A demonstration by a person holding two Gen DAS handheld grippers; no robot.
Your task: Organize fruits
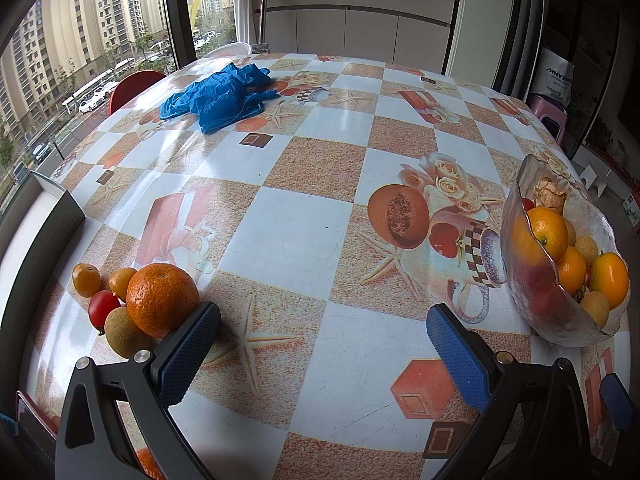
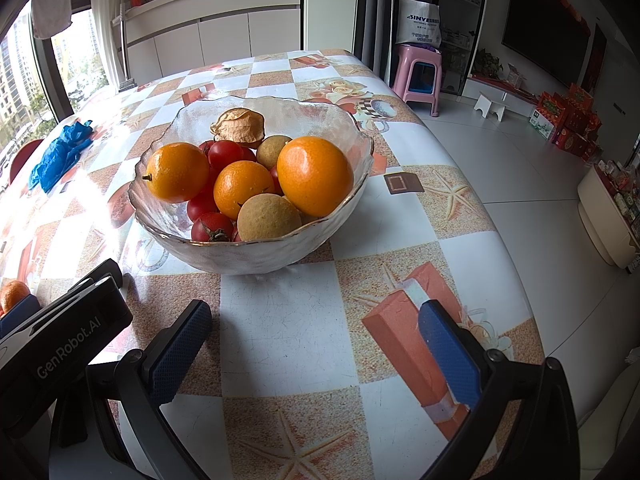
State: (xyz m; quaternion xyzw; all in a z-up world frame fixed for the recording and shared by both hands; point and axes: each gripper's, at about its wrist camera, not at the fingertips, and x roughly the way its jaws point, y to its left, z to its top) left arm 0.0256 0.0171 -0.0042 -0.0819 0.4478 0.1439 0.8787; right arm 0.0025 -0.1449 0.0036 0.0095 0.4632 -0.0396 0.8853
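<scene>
A few fruits are not in the bowl yet. In the left wrist view, a small pile sits at the lower left of the frame: a big mandarin (image 1: 162,300), two little kumquats (image 1: 86,279), a red cherry tomato (image 1: 103,308) and a brownish round fruit (image 1: 124,332).

The left hand-held gripper (image 1: 324,334) is wide open and holds nothing. The mandarin is not between the two fingers. It sits just outside the left finger (image 1: 188,354), very close to its tip, maybe touching; I cannot tell for sure. So the pile lies to the left of the opening, not straight ahead.

The glass bowl (image 2: 256,258) sits in the middle of the right wrist view, already full of orange fruit, cherry tomatoes and a papery husk fruit. In the left wrist view the same bowl is at the far right edge of the frame.

The right hand-held gripper (image 2: 316,334) is also wide open and empty, pointing at the bowl from just in front of it, over the checkered surface (image 2: 280,340).

The left one is much nearer the loose fruit, so I think it should do the picking. It likely needs to swing left so the mandarin sits between the fingers. The mandarin is round, so any angle should do.
</scene>
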